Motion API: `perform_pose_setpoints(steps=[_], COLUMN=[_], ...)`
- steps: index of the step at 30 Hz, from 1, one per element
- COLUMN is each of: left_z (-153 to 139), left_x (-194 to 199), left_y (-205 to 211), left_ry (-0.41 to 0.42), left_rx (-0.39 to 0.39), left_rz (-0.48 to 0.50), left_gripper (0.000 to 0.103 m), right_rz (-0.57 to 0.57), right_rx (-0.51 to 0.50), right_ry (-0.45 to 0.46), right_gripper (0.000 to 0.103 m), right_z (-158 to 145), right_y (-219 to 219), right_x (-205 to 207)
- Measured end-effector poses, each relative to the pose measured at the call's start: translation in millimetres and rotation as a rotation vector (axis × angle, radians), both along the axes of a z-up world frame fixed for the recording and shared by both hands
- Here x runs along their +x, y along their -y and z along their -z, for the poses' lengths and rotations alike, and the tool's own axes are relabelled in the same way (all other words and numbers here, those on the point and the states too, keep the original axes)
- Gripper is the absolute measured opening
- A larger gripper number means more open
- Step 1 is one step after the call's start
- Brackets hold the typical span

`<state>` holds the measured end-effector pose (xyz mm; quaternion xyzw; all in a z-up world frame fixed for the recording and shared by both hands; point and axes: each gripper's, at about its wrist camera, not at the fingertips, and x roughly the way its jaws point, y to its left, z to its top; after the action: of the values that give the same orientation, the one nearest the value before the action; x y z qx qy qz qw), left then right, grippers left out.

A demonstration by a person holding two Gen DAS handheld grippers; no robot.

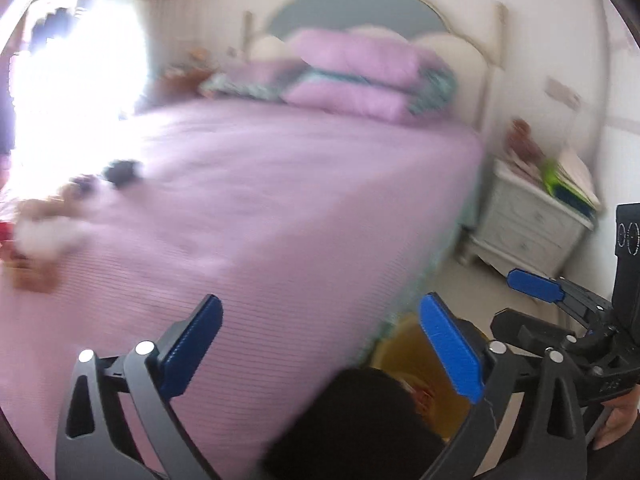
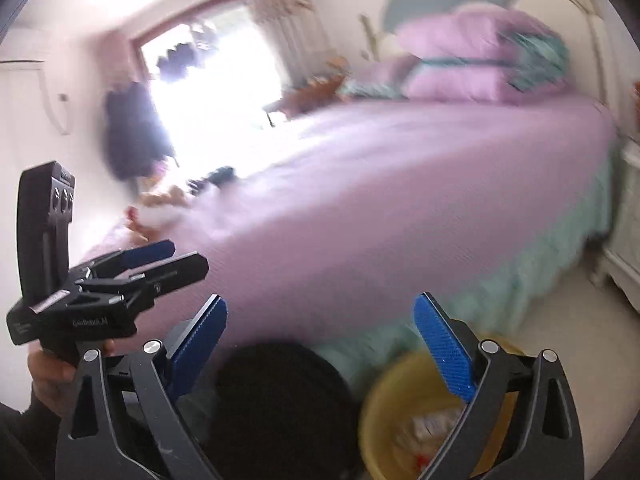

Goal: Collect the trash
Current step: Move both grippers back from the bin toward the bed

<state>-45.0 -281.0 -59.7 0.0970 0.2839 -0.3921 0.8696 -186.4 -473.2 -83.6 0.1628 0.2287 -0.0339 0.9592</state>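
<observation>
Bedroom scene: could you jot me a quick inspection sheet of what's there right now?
Surface: pink bed, cover flat.
Job's things: yellow bin on the floor by the bed, scraps inside; blurred litter near the bed's far edge.
Clutter: pillows stacked at the headboard; books on the nightstand.
Grippers: left gripper and right gripper both open, fingers empty.
Cables: nothing seen.
Surroundings: bright window, dark round object low between the fingers, unclear.

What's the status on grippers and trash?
Left gripper open, empty. Right gripper open, empty. Trash on bed; yellow bin below. Path unobstructed.
</observation>
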Motion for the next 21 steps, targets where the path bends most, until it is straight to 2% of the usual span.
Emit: perform_pose_setpoints(steps=[3,8,16,21], left_z=[-19,-39,-46,-46], left_x=[12,33,70,86], left_y=[-34,-86,-180,-225], left_ry=[0.047,0.077,0.055,0.039], left_rx=[-0.026,-0.056,-0.098,-0.115], left_rz=[-0.101,-0.262,-0.514,-0.627], left_gripper=[0.099,0.099,0.099,0.099], right_rz=[-0.089,-0.237,-0.398,-0.467], right_rx=[-0.017,-0.065,-0.121,-0.085], right_ry=[0.042,0.088,0.17,0.176], right_gripper=[0.095,0.095,0.095,0.095], right_z=[-14,-31,-56,-62], right_y=[-24,-74,-143,-173], right_x=[30,77,125,157])
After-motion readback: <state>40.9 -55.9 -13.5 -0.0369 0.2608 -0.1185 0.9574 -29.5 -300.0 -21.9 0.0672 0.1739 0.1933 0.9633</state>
